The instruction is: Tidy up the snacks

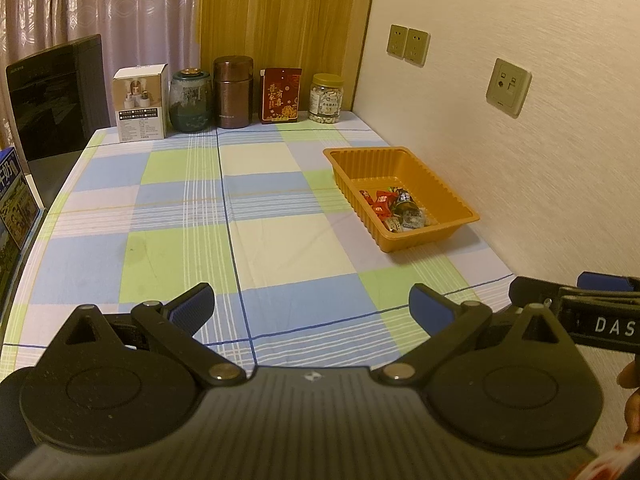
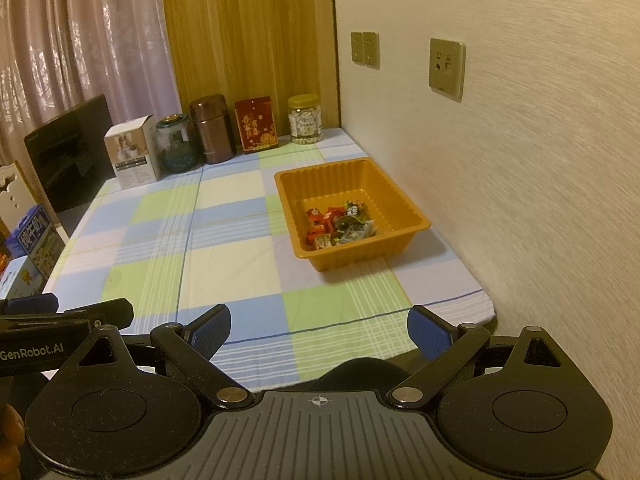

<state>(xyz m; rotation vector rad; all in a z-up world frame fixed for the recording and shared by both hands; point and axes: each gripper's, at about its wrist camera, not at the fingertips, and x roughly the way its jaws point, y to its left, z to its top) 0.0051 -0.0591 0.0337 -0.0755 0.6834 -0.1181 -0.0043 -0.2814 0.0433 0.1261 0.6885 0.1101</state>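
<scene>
An orange plastic tray [image 1: 370, 158] stands on the checked tablecloth by the right wall; it also shows in the right wrist view [image 2: 320, 176]. Several wrapped snacks [image 1: 394, 206] lie in its near end, also seen in the right wrist view [image 2: 340, 222]. My left gripper [image 1: 312, 306] is open and empty, low over the table's near edge, well short of the tray. My right gripper [image 2: 320, 330] is open and empty, also near the front edge, beside the left one. The right gripper's body [image 1: 592, 314] shows at the left wrist view's right edge.
Along the back stand a white box [image 1: 140, 100], a green jar [image 1: 191, 100], a brown flask [image 1: 233, 92], a red packet [image 1: 281, 96] and a jar of nuts [image 1: 326, 98]. A black screen [image 1: 52, 96] and a blue carton [image 1: 14, 196] stand left. The wall [image 1: 520, 160] bounds the right.
</scene>
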